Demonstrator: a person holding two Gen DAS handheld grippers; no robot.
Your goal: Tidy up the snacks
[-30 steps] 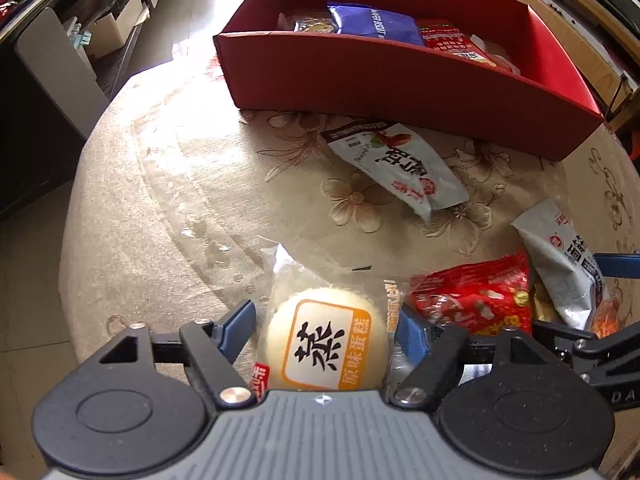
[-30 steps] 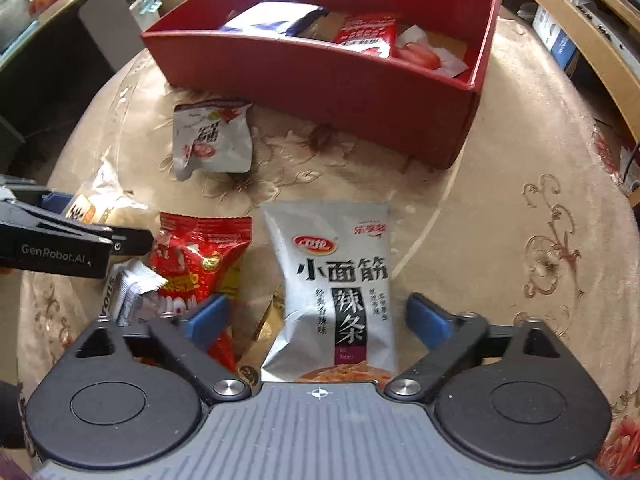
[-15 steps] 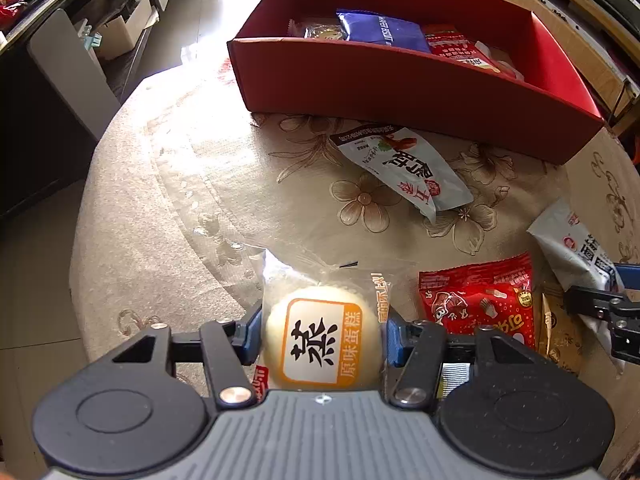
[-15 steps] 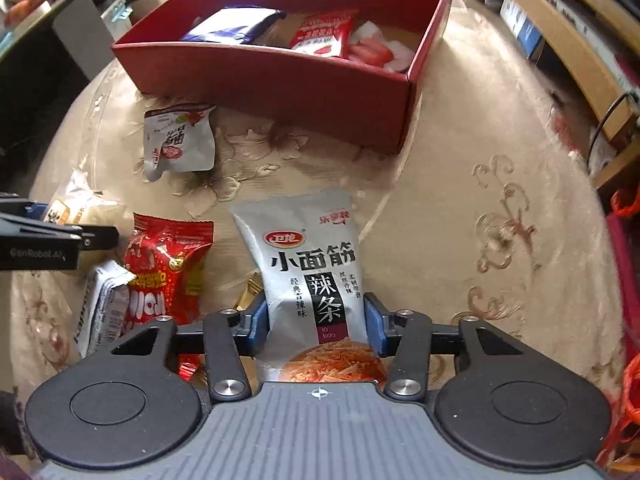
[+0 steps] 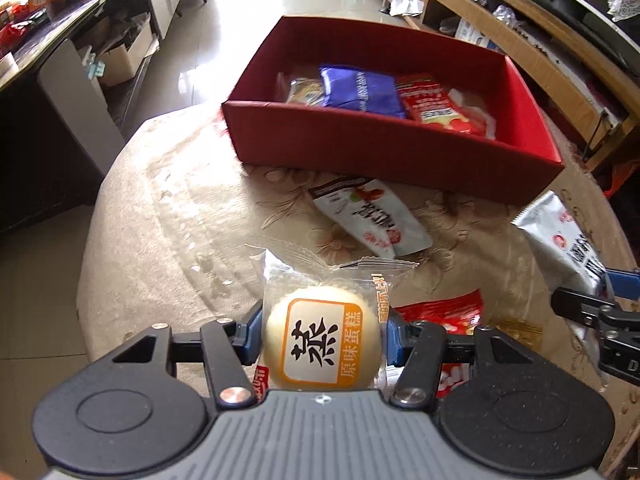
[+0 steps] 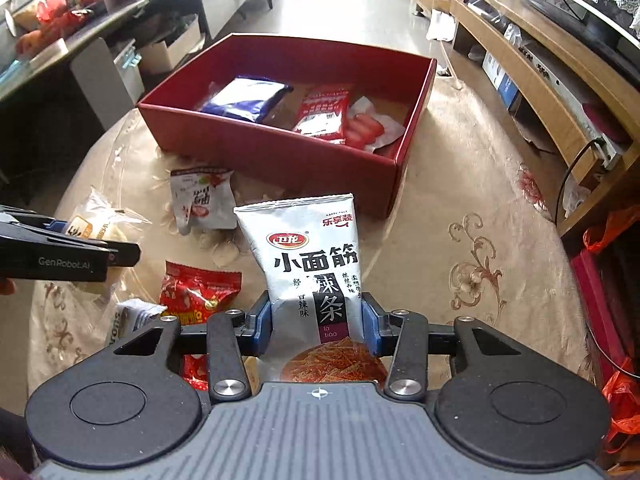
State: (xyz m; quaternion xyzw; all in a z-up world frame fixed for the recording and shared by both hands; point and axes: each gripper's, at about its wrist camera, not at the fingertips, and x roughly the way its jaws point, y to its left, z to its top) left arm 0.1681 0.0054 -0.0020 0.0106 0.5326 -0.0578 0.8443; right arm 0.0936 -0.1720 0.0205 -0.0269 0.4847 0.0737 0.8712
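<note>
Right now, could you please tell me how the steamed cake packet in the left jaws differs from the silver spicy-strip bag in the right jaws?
The steamed cake packet is clear wrap around a round pale cake; the silver spicy-strip bag is opaque foil and flat. The cake packet carries an orange-framed label; the bag carries large black characters and a picture of strips. The bag stands taller above its jaws. Both are gripped at their sides, short of the red box.
</note>
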